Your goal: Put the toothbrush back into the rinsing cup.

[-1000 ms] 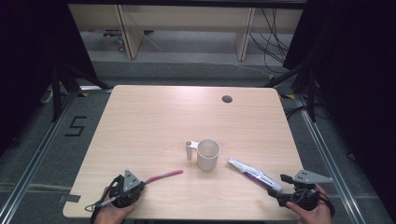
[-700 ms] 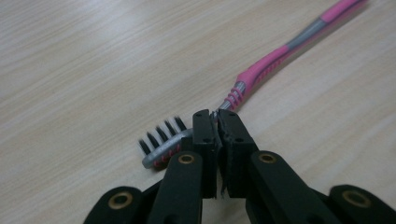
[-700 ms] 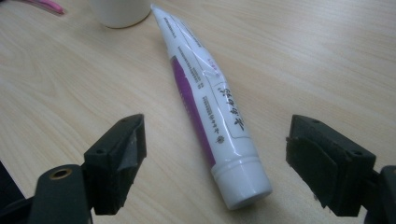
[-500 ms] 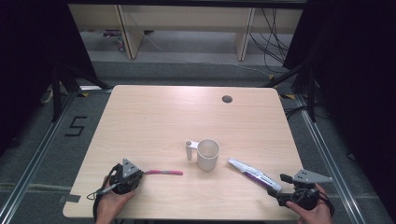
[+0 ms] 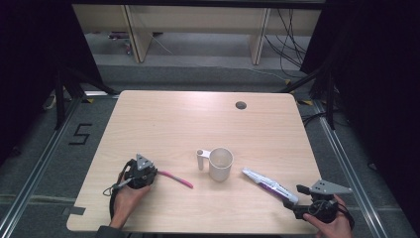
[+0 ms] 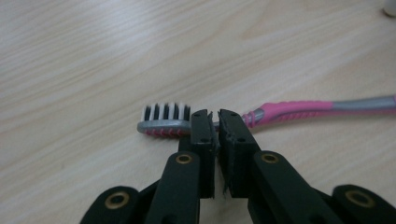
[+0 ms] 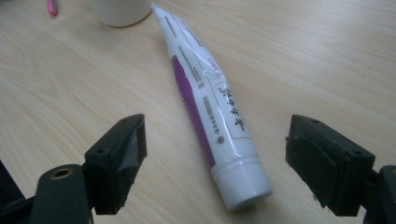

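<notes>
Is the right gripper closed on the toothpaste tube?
No, in the right gripper view the jaws of the right gripper stand wide apart on either side of the toothpaste tube, with neither pad touching it.

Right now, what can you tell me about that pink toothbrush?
The toothbrush lies flat on the wooden table, left of the white mug. It looks plastic: a pink and grey handle, a grey head, black and white bristles pointing up. The left claw is shut on its thin neck just behind the head.

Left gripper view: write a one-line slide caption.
Left gripper shut on a pink toothbrush neck, just behind the bristles.
</notes>
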